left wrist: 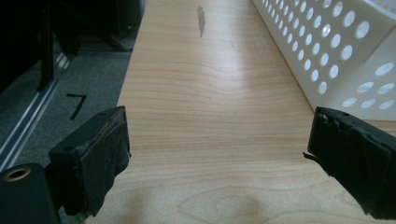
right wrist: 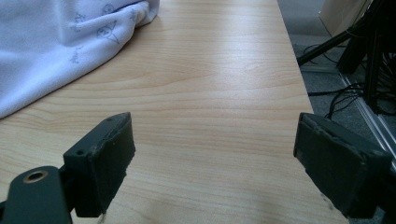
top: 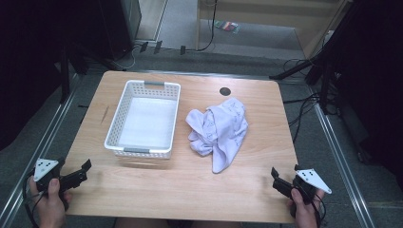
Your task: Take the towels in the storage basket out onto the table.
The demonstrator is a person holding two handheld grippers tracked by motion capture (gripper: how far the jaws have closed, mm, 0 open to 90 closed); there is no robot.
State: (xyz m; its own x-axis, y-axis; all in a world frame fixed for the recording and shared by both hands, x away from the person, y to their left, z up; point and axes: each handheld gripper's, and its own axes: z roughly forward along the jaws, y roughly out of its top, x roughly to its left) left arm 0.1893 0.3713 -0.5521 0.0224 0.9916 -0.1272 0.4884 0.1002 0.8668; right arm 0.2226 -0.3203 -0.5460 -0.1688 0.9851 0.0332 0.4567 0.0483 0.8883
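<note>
At the near edge of the bench (top: 157, 190) you hold your left tongs (top: 81, 174) and right tongs (top: 278, 181) with jaws spread wide and nothing between them, each resting low over bare wood at its own corner. Farther out, the crumpled white cloth (top: 219, 130) lies in a heap right of centre, well apart from both tongs, and just beside it to the left stands the white basket (top: 124, 151), with nothing in it. Judging by this, nothing is started: you have yet to reach, grip the cloth and presumably carry it into the basket.
</note>
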